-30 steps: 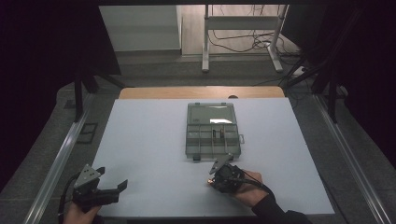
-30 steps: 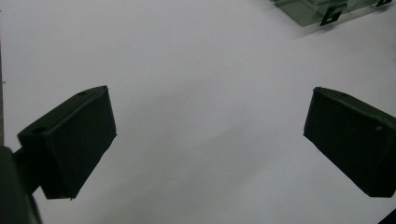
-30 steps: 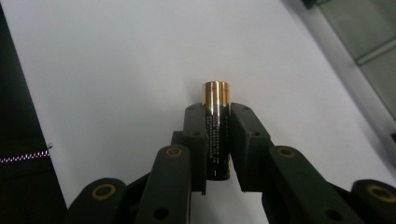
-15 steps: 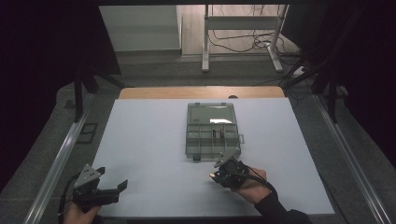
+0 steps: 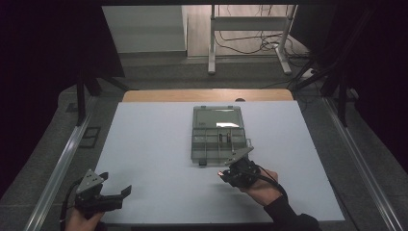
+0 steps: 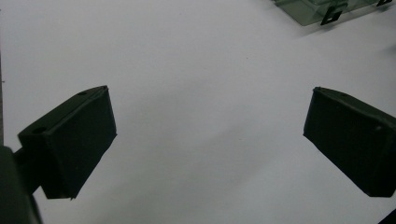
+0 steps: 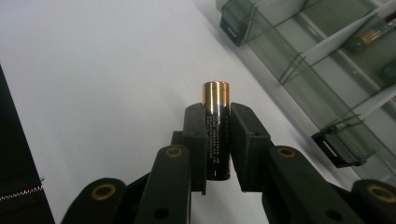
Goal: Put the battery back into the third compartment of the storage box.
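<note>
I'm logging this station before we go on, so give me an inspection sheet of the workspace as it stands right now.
Surface: white table top, bare apart from the box.
Job's things: clear compartment box lies open mid-table; a battery, gold cap outward, sits between the right tool's jaws; at least one more battery lies in a compartment.
Clutter: nothing seen.
Grippers: right tool shut on the battery, just short of the box's near edge; left tool open, holding nothing, at the near left corner.
Cables: one trails from the right tool; more lie on the floor behind the table.
Surroundings: metal frame legs behind; dark either side.
</note>
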Available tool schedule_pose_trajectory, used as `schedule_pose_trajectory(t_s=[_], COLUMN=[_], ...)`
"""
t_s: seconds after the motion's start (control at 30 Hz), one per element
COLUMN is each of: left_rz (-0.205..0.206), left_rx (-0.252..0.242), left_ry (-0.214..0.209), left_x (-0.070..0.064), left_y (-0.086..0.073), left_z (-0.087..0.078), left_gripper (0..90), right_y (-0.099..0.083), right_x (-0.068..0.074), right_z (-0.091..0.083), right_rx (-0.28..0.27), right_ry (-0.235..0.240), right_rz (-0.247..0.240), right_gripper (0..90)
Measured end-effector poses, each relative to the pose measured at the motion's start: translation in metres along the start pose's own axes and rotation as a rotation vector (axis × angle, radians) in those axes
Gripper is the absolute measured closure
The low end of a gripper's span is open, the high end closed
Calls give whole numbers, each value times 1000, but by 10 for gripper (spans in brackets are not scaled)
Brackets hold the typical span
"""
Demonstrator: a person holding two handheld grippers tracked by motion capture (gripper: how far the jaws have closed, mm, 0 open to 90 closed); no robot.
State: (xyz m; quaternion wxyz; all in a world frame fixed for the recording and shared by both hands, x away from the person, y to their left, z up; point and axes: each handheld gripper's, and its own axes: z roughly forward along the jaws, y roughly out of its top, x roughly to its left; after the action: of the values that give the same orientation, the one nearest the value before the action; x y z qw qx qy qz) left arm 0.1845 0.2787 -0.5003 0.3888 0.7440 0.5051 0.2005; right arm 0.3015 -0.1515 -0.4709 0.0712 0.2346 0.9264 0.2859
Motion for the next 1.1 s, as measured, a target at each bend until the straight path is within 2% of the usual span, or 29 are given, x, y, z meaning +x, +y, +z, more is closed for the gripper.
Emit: schedule_pose_trajectory(t_s=[0.5, 1.1], left_rz=[-2, 2], left_rx=[2, 6], left_ry=[-1, 1], left_x=[0, 0], left_y=[0, 0], left_z=[0, 1], left_gripper=[29, 28], right_y=[6, 14], right_x=[-13, -30], right_z=[-6, -11], right_rx=[-34, -72], right_ry=[-32, -37], right_rz=[43, 107], right_gripper=[771, 771])
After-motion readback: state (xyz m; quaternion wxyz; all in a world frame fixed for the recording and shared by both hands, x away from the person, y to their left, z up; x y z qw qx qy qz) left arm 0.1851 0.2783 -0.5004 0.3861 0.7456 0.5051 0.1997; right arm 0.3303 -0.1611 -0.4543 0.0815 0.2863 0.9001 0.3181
